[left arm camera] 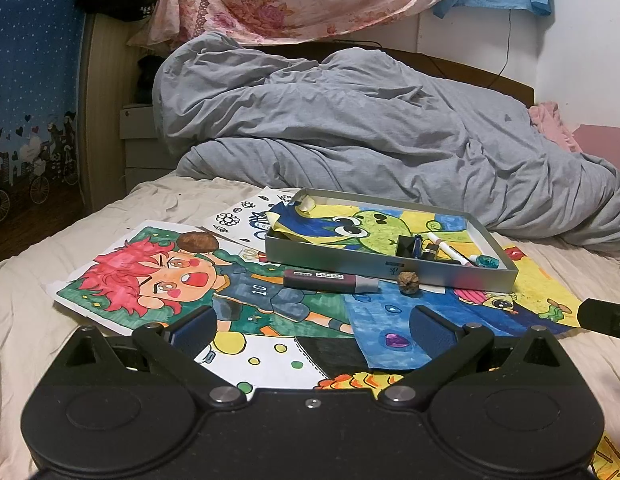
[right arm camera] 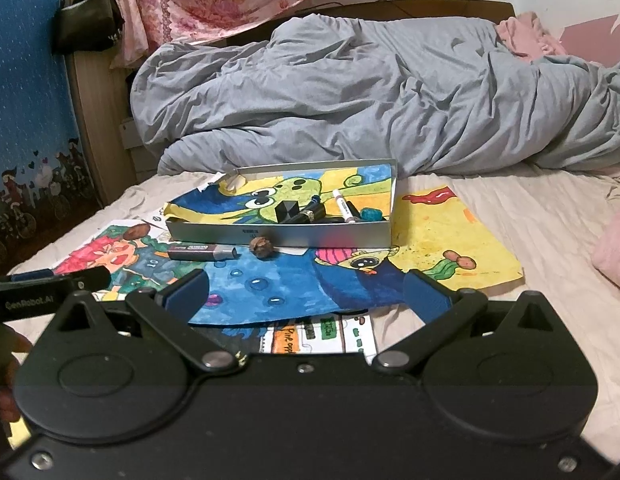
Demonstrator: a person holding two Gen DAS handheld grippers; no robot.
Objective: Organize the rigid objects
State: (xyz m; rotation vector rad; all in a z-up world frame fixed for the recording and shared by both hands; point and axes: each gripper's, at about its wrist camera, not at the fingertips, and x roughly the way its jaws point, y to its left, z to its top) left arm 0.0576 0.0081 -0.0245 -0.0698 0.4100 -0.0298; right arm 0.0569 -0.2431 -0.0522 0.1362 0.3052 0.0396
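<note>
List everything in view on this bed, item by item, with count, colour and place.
tray: one, silver-grey, on the drawings, mid-bed
white marker: one, white, inside the tray
black block: one, black, inside the tray
teal piece: one, teal, in the tray's right corner
dark marker: one, maroon with a grey end, lying in front of the tray
walnut: one, brown, in front of the tray, right of the dark marker
brown object: one, brown, on the red-haired drawing
drawings: several, multicoloured, spread across the sheet
duvet: one, grey, bunched behind the tray
left gripper: open, empty
right gripper: open, empty
</note>
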